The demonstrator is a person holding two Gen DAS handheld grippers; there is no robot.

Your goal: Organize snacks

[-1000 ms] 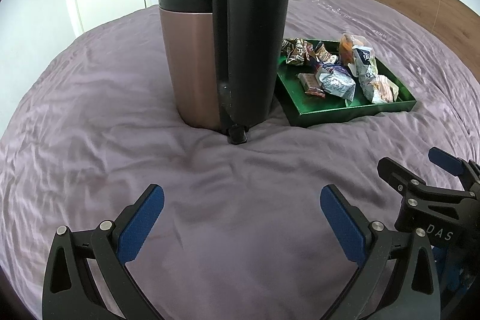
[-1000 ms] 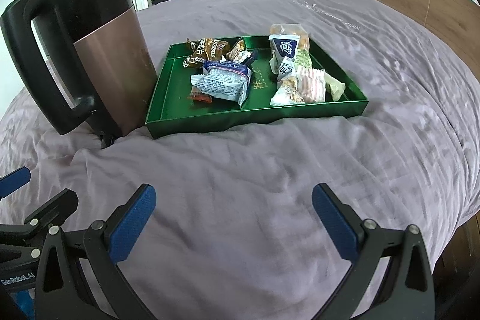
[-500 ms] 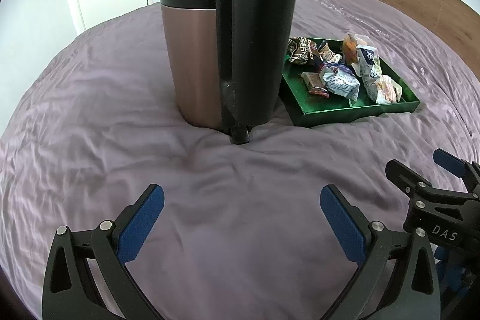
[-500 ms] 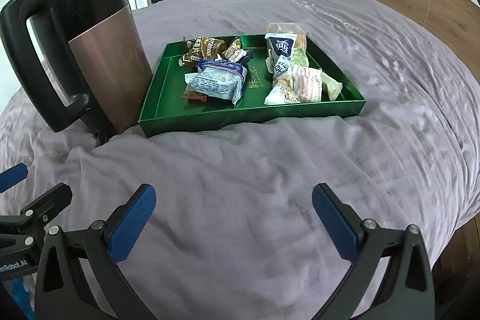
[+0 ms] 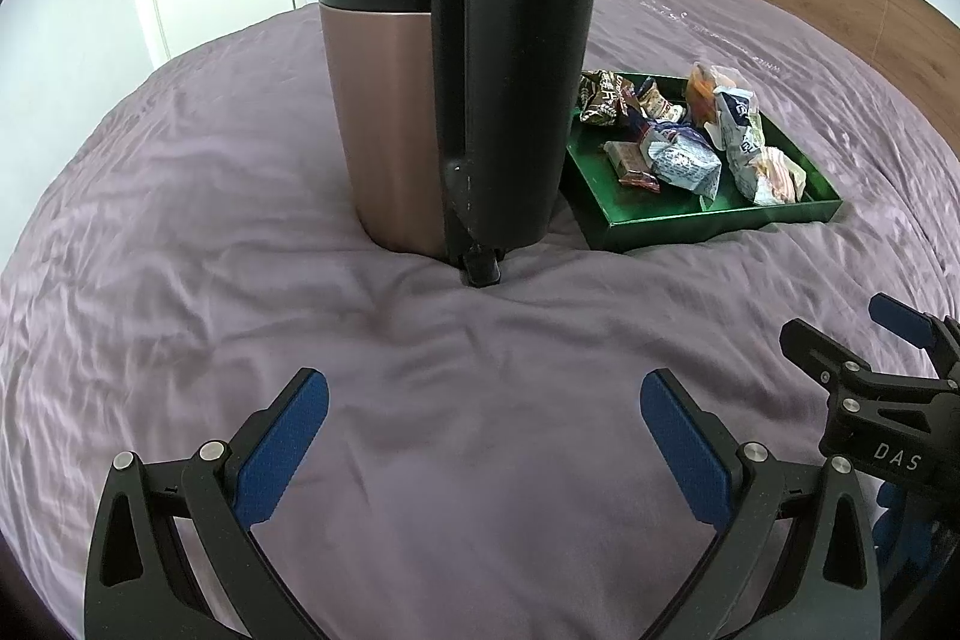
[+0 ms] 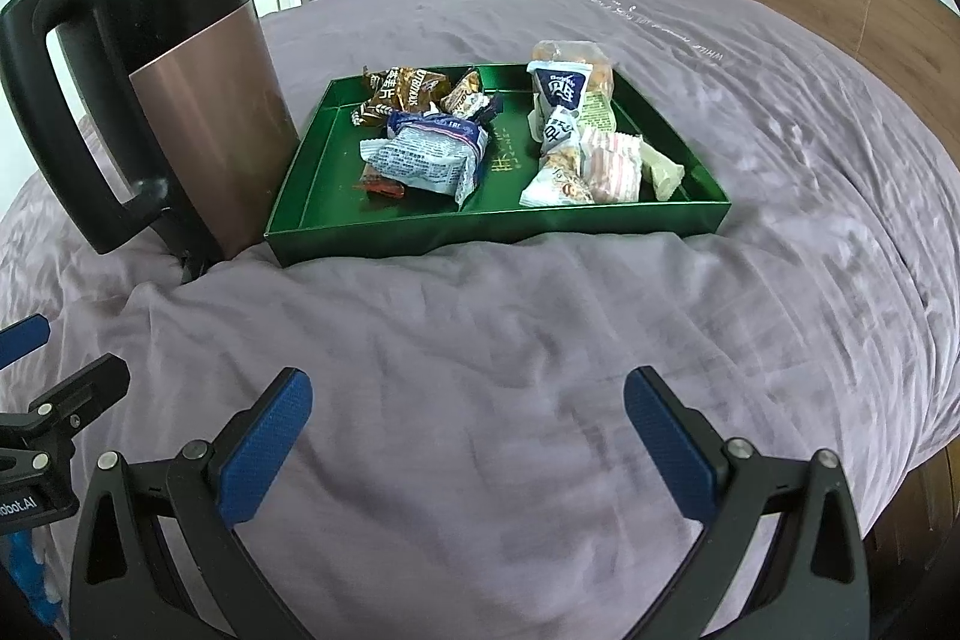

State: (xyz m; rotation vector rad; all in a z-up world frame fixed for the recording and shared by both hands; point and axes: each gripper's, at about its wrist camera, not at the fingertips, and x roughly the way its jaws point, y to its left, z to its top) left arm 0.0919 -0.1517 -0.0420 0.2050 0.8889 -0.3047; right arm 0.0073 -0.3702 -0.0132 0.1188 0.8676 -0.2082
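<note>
Both grippers agape over bedspread; snacks (wrapped) in green tray.

Black and copper kettle upright on purple bedspread, green tray of wrapped snacks just right, left gripper spread wide, right gripper at edge

Wrapped snacks lie jumbled in two loose clusters inside a shallow green tray.
</note>
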